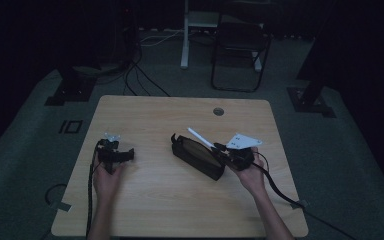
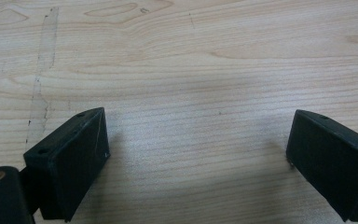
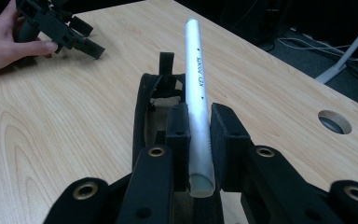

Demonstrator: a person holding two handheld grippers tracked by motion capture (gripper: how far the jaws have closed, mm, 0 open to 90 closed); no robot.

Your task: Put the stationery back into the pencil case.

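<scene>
The white pen (image 3: 198, 88) was the thing in play here, clamped at its butt end between the two black pads of the right gripper (image 3: 199, 154), with most of its length sticking out past the jaws. In the right gripper view its long axis ran straight ahead along the gripper's own line, tip pointing away from the hand. In the high view the pen (image 1: 200, 137) slanted up and to the left from the right gripper (image 1: 221, 148), hanging over the open black pencil case (image 1: 198, 155) that sat on the wooden table (image 1: 180, 210) near its middle.

What mattered, I'd say, was how pen and case lined up. The case lay on a diagonal, its far end toward the top left and its near end right by the right hand (image 1: 252, 172). The pen ran on roughly that same diagonal and sat above the mouth of the case, so it looked like it only needed lowering along its length to go in. I couldn't tell whether the tip was already inside the opening or just above it.

The left gripper (image 1: 114, 154) was well apart on the left side of the table, held low in the left hand (image 1: 107, 181). In its own view its jaws stood wide with nothing between them, just bare wood. So the right hand was clearly the nearer one, already on the job.
</scene>
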